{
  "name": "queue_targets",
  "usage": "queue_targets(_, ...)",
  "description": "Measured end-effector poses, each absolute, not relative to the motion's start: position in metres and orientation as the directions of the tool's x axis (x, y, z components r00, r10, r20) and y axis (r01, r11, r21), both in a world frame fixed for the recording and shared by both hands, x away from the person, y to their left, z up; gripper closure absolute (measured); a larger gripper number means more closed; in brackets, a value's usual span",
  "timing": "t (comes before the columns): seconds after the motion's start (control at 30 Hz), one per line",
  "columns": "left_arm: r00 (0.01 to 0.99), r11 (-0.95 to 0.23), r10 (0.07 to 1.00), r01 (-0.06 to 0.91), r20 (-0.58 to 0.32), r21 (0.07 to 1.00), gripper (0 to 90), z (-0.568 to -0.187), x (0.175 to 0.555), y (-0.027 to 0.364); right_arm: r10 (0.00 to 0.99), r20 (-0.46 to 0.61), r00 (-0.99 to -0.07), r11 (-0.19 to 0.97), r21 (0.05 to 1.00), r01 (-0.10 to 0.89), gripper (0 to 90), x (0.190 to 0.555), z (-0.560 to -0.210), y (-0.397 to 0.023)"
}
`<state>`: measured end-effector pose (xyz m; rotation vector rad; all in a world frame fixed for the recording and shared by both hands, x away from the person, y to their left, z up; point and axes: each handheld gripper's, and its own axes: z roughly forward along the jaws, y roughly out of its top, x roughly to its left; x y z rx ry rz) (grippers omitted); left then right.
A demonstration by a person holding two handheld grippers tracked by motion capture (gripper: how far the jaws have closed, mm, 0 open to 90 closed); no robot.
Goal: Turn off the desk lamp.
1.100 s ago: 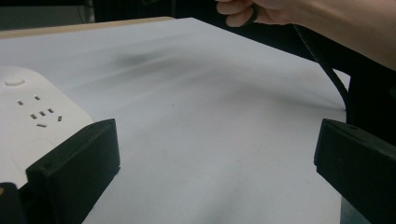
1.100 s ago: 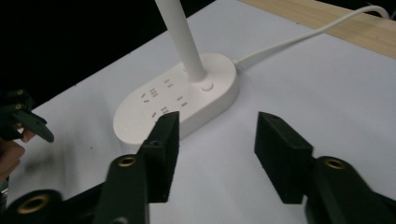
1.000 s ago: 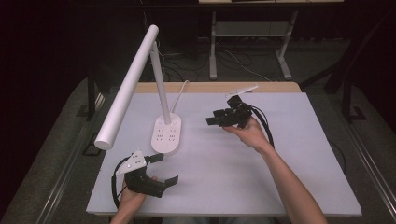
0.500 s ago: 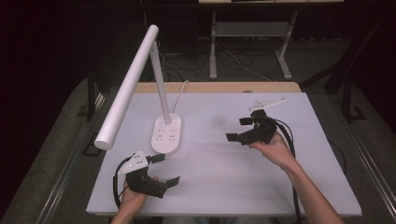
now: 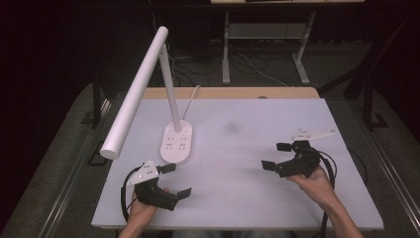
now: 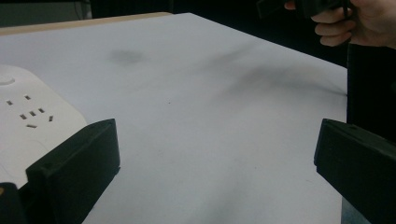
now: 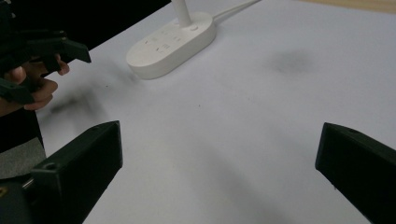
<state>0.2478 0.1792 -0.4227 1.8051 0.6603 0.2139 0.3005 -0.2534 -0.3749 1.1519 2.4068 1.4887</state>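
Worktop is white, with a wooden strip along the far edge. Desk lamp stands left of centre: oval base with socket slots, upright stem, long tube head angled out past the left edge, cord trailing to the far edge. Left gripper sits at the near-left corner, just beside the lamp base, jaws spread wide, nothing between them. Right gripper is held near the right edge, well apart from the lamp, jaws also wide apart and empty. Faint grey smudge near worktop centre.
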Motion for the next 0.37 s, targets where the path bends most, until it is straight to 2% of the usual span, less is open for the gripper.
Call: queue_targets(0.37,0.823,-0.195,0.538,0.331,-0.181,0.923,0.0,-0.423,0.248,0.179,0.684,0.289,-0.670,0.215,0.797,0.564,0.7,0.266,-0.397,-0.272)
